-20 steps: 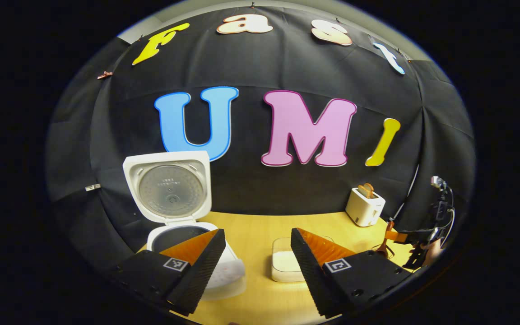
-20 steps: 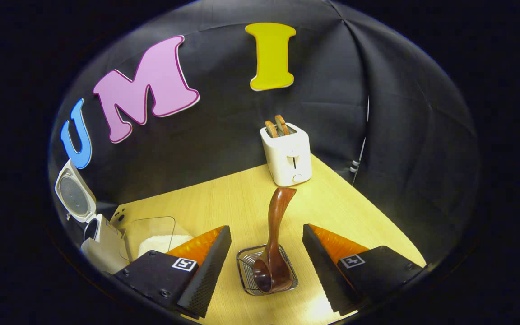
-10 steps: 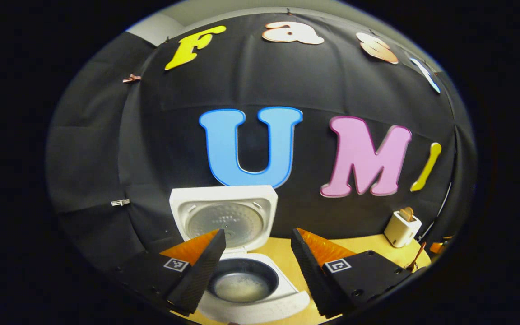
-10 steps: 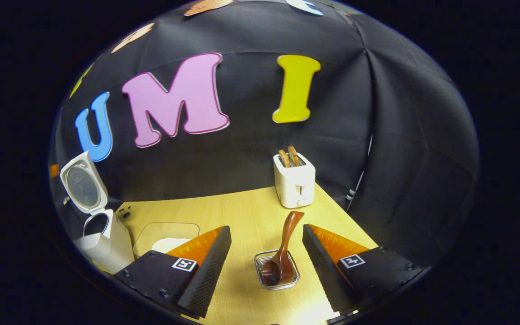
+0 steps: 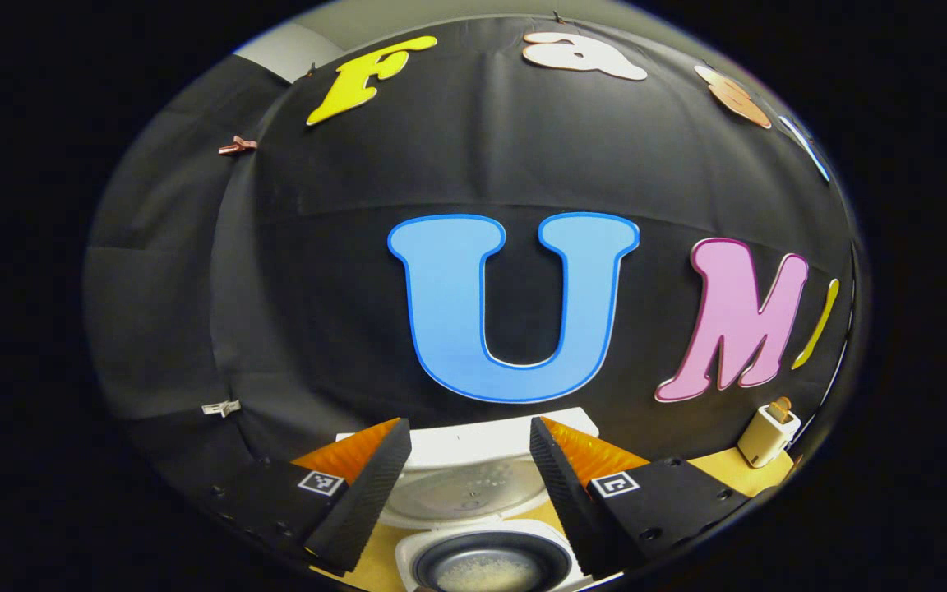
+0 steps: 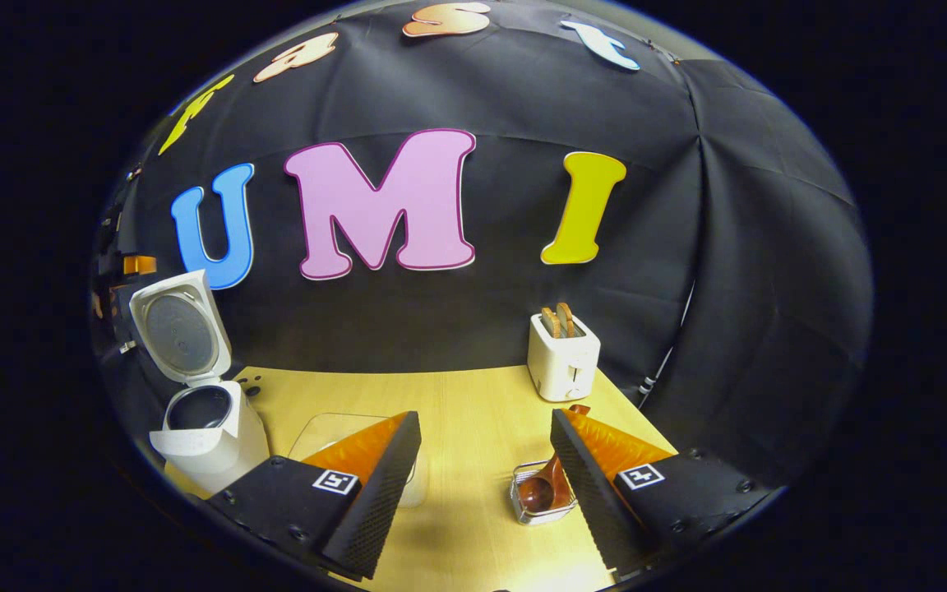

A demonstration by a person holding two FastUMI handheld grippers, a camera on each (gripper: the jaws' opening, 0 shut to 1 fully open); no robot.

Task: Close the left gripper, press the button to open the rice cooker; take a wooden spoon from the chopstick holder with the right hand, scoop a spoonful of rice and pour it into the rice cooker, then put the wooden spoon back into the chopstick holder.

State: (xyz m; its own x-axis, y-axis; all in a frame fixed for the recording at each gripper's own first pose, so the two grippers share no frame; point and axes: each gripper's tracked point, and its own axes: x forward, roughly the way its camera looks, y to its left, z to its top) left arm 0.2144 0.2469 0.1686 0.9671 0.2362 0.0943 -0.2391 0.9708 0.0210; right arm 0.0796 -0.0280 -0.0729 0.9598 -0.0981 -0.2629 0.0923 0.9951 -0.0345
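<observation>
The left hand-held gripper (image 5: 470,485) is hanging just over the rice cooker (image 5: 490,555), fingers spread and holding nothing. The cooker's lid (image 5: 473,469) is standing open behind the pot, which is showing a little rice at its bottom. The right hand-held gripper (image 6: 486,485) is hovering above the table (image 6: 473,411), fingers also spread and empty. The wooden spoon (image 6: 543,487) is sitting bowl-down in the wire chopstick holder (image 6: 539,503), partly behind the right finger. A toaster (image 6: 562,358) is standing near the back wall.

wooden spoon (image 6: 546,487) | handle hidden behind fingers (image 6: 584,485) | rice cooker (image 5: 490,563) | seemingly edge-cropped
</observation>
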